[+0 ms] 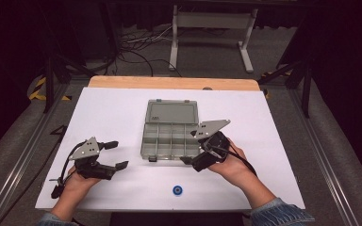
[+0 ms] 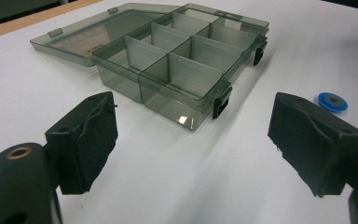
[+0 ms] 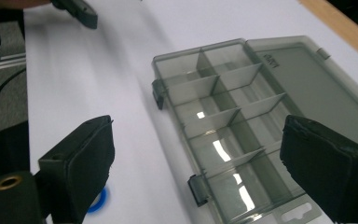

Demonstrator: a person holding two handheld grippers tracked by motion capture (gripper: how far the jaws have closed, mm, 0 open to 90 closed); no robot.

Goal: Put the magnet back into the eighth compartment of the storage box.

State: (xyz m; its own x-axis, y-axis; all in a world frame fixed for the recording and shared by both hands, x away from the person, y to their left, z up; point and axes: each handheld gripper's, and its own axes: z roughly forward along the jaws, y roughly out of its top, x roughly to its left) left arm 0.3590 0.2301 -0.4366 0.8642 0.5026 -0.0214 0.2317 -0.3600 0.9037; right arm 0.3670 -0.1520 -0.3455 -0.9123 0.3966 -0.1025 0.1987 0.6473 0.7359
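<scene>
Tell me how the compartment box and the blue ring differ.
The compartment box is grey, see-through and rectangular; the blue ring is solid blue and round. The box is far larger. The box lies mid-table with its lid open; the ring sits near the person's edge. Both rest untouched on the white table.

White table (image 1: 113, 117), bare wooden strip (image 1: 169, 83) along its far edge. Beyond the far edge, on the grey floor (image 1: 207, 56): white metal stand (image 1: 212, 28) and loose black cables (image 1: 141, 44). Yellow-black tape (image 1: 37, 89) off the far left corner.
</scene>
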